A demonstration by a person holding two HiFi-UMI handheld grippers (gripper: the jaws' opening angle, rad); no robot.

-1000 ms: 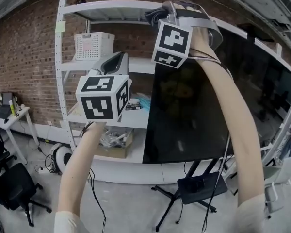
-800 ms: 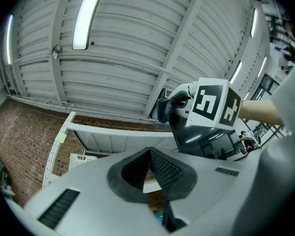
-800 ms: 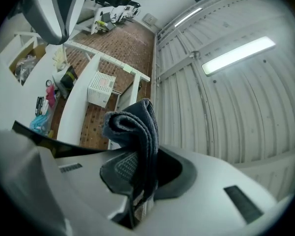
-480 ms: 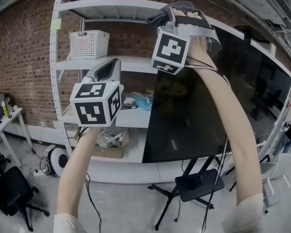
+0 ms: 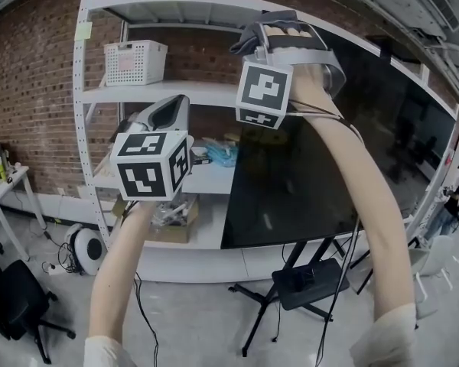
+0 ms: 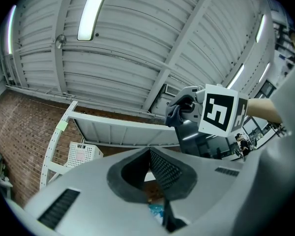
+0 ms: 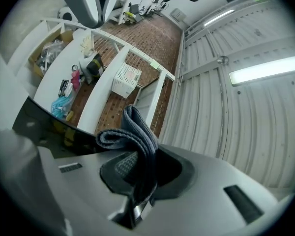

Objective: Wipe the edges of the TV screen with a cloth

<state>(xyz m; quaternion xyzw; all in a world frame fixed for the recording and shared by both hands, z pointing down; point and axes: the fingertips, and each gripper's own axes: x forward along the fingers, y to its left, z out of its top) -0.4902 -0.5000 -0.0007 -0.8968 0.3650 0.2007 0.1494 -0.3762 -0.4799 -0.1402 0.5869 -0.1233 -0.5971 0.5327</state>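
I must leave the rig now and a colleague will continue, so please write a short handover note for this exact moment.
Right gripper: shut on the grey cloth, raised at the upper left corner of the TV screen. Whether the cloth touches the edge cannot be told.
Left gripper: shut, empty, held in front of the white shelf, away from the screen.
Done: the cloth is gripped and brought to the corner. Nothing shows which edges are already wiped.
Left: probably run the cloth along every edge, starting from this corner.
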